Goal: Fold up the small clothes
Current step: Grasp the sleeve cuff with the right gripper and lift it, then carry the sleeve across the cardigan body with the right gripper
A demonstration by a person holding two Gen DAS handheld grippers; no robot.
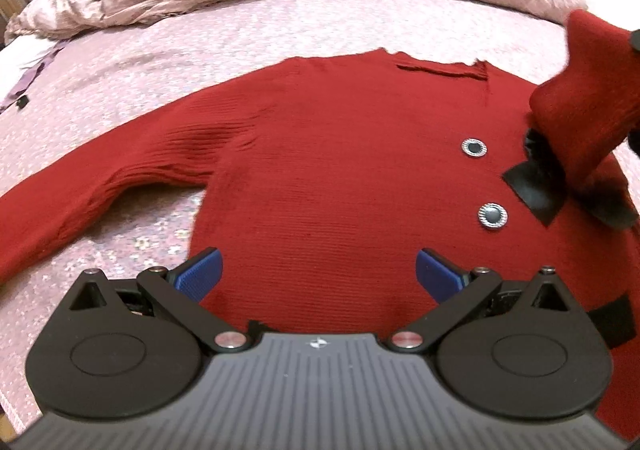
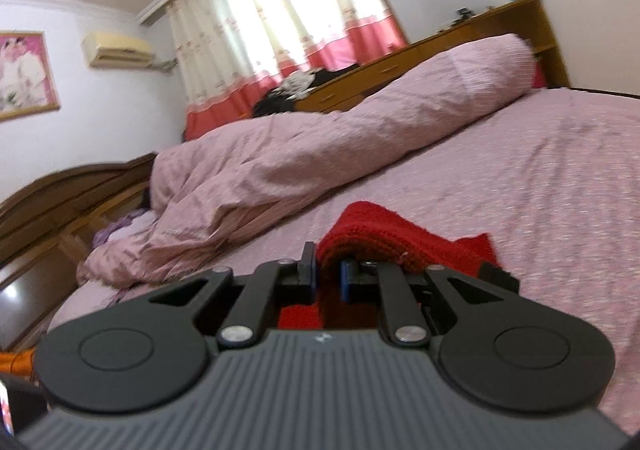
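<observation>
Two grippers work a red sweater (image 1: 320, 169) lying flat on the bed (image 1: 200, 37), filling the left view's middle. The right gripper (image 2: 328, 278) is clenched on a sleeve (image 1: 584, 97), lifted at right edge; carry it across the chest, laying it smooth. The left gripper (image 1: 318, 270) hovers released, ready to pin.

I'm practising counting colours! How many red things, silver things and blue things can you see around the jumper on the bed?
Red: 1, the jumper
Silver: 2, the round buttons on its front
Blue: 2, the pads of the open left hand-held gripper
Total: 5
</observation>
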